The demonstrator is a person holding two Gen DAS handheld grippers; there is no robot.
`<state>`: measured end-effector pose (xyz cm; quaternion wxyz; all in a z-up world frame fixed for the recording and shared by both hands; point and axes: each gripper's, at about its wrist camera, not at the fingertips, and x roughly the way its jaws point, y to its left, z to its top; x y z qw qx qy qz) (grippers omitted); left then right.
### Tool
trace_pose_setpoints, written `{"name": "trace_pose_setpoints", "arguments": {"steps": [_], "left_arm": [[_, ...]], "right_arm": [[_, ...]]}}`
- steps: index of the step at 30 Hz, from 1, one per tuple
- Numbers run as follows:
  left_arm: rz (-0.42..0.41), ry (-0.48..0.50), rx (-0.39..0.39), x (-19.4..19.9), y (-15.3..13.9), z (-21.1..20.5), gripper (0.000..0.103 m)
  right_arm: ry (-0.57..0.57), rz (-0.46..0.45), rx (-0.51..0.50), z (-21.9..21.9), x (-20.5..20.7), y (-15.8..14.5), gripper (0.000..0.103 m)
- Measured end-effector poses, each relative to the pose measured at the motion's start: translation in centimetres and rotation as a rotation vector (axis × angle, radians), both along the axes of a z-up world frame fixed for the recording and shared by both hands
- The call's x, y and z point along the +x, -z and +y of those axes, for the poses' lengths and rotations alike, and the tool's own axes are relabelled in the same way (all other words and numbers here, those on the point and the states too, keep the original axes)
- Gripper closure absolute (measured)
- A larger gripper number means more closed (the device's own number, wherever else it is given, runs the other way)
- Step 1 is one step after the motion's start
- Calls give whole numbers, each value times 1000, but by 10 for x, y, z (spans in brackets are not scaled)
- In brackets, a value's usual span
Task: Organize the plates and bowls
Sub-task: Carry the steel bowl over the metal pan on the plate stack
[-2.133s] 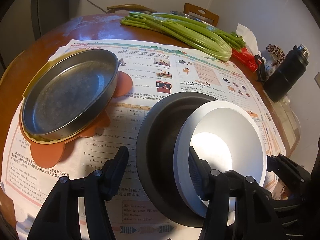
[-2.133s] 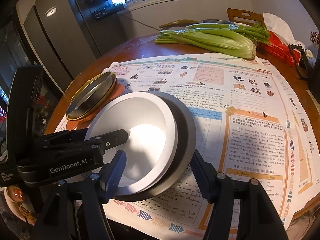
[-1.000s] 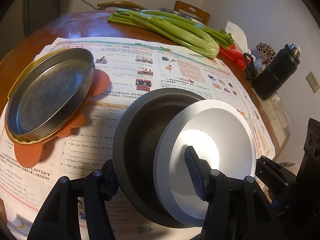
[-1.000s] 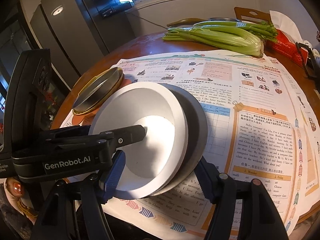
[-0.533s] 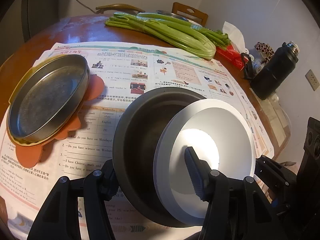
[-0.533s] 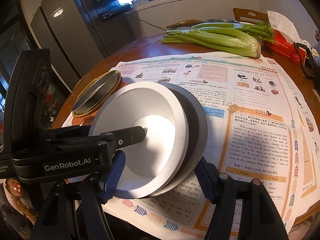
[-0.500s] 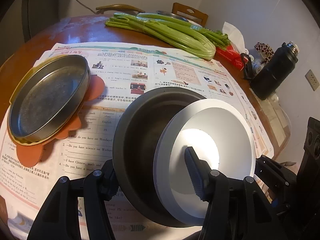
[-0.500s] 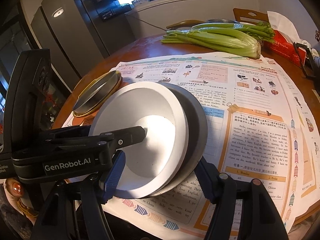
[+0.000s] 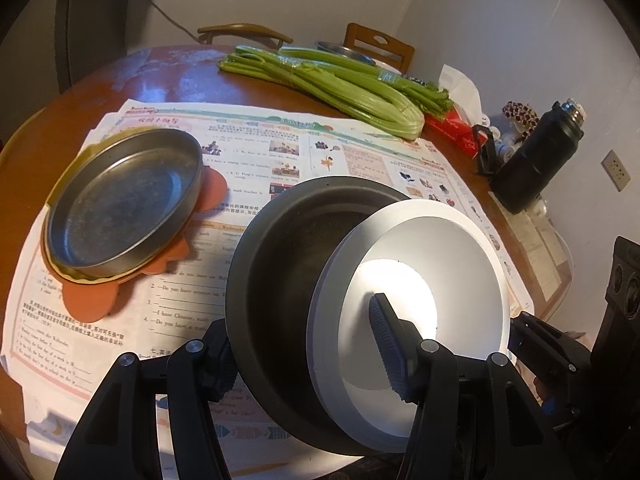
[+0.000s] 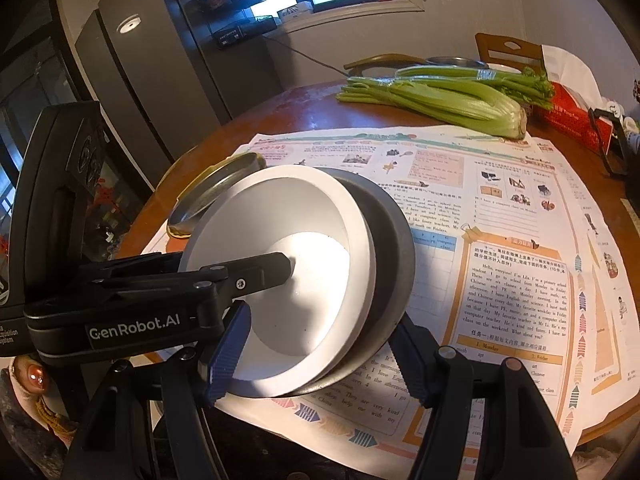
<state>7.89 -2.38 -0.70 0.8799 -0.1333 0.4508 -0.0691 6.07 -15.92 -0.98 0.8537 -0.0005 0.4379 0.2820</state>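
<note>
Both tongs, left (image 9: 304, 350) and right (image 10: 316, 356), clamp the nested white bowl (image 9: 420, 280) and dark bowl (image 9: 280, 264) tilted above the desk's near edge; the metal plate (image 9: 120, 204) lies toward its left edge.

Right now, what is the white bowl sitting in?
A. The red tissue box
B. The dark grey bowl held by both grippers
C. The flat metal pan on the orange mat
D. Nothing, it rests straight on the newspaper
B: the white bowl is nested, tilted, inside the dark grey bowl. The left gripper and right gripper each clamp the stacked rims, while the metal pan sits apart on its orange mat.
</note>
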Motion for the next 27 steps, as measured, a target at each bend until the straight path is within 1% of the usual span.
{"name": "trace_pose_setpoints", "arguments": {"steps": [13,21,27], "left_arm": [[-44,-20,-24,-16,-14,17,43],[-72,-43,-5,-24,-28,29,43],[-90,-71,-8,-30,-36,41,43]], "right_arm": [[-18,-46,-30,21,-13,-18,35],[-43,-77,-35,35,-16,-29,35],[-70,-98,-41,47,-16,-37,35]]}}
